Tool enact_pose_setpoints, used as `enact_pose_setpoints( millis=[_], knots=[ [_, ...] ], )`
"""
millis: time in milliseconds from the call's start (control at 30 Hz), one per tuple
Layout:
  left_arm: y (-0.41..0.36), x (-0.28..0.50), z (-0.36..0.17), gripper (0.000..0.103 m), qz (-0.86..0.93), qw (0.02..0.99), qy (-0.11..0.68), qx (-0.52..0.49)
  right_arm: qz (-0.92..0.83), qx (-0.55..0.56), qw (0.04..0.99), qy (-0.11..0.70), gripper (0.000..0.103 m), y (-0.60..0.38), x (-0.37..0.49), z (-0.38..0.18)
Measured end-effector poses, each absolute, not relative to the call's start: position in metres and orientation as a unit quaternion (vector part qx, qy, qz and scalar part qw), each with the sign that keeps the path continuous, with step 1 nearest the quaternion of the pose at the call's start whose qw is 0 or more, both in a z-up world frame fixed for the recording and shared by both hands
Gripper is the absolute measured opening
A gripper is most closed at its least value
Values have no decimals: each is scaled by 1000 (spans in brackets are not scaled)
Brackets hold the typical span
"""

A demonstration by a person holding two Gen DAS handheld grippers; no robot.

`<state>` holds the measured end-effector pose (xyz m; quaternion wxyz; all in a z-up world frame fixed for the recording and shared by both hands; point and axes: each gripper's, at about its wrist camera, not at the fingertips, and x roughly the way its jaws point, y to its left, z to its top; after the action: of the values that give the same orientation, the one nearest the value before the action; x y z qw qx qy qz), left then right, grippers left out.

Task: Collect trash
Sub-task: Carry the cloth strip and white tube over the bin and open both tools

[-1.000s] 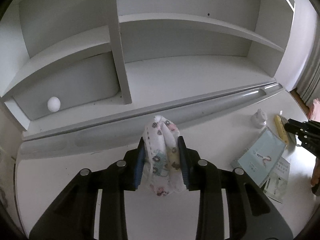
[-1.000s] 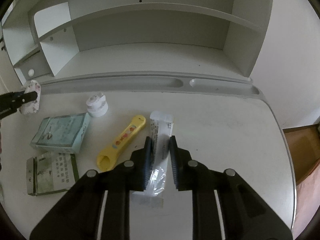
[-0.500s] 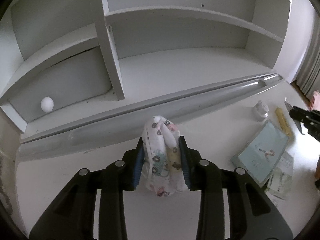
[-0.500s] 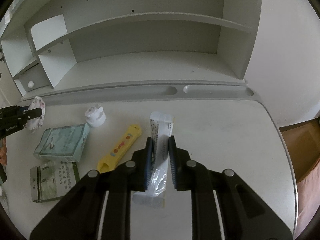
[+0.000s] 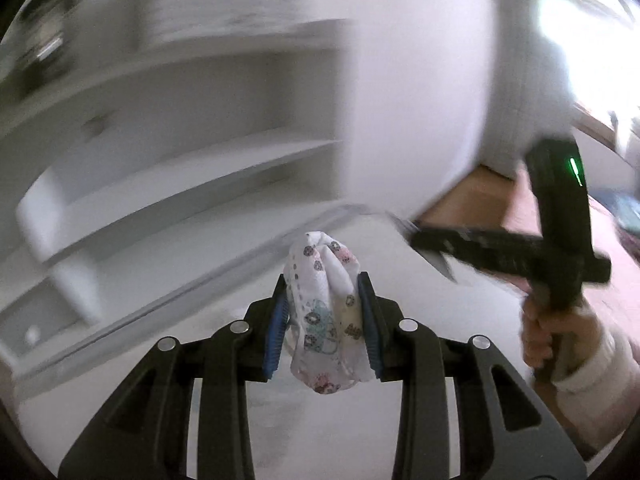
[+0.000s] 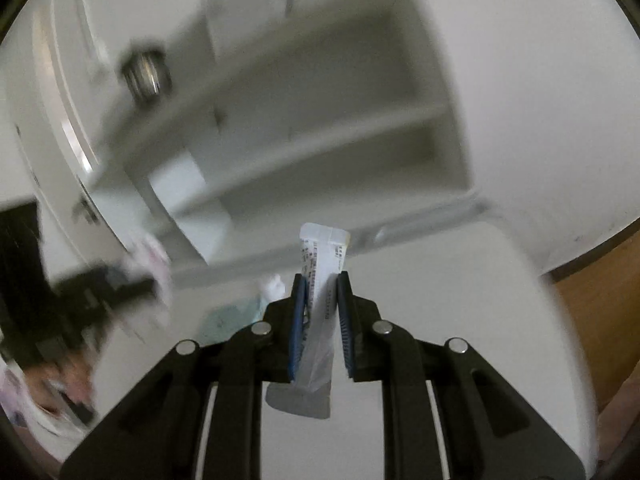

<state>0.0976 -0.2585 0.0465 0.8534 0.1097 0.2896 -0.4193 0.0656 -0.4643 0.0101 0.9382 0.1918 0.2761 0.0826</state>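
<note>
Both loads up off the desk (image 6: 460, 320), mid-carry; frames v. blurred.

Left gripper (image 5: 324, 320): jaws partway closed, pads squeezing a crumpled printed tissue wad (image 5: 326, 316), top poking out past the tips, bottom hanging below. Right gripper (image 6: 320, 320): nearly closed, pinching a flat plastic sachet (image 6: 320, 292), printed end standing up past the tips, clear tail dangling under.

Hand (image 5: 560, 336) w/ the other tool close on the right in left view.

For the carry, probably: hold squeeze steady on both, no easing till over the bin (bin not in view). Sachet thin & slick, so could slide; go smooth. Mind grippers clashing & shelf unit (image 6: 320, 128) behind.
</note>
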Motion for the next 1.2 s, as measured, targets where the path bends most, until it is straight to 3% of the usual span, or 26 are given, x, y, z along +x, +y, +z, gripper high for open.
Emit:
enact_pose_setpoints(
  millis=[200, 333, 567, 667, 800, 967, 1033, 1067, 1100, 1200],
  knots=[
    [-399, -13, 35, 33, -576, 743, 300, 164, -25, 285, 930, 232, 17, -598, -77, 3],
    [-478, -93, -16, 34, -652, 644, 339, 212, -129, 357, 884, 271, 17, -682, -179, -51],
    [-570, -148, -265, 34, -589, 508, 556, 294, -186, 508, 721, 433, 17, -732, -274, -270],
    [-584, -146, -330, 33, -547, 512, 575, 327, -188, 554, 655, 479, 17, -726, -282, -360],
    [-595, -145, -349, 34, -536, 511, 591, 319, -193, 536, 636, 521, 17, -721, -270, -405],
    [-579, -167, -339, 34, -534, 516, 595, 308, -181, 535, 637, 524, 17, -725, -258, -416],
    [-575, -169, -334, 47, -530, 516, 596, 310, -181, 538, 640, 517, 28, -737, -265, -414],
    [-575, -170, -335, 74, -524, 526, 590, 317, -176, 542, 639, 517, 66, -739, -264, -413],
    [-576, -171, -329, 96, -523, 536, 584, 314, -171, 544, 640, 515, 97, -744, -265, -410],
    [-575, -172, -320, 97, -526, 554, 569, 304, -167, 536, 660, 499, 97, -748, -265, -395]
  ],
)
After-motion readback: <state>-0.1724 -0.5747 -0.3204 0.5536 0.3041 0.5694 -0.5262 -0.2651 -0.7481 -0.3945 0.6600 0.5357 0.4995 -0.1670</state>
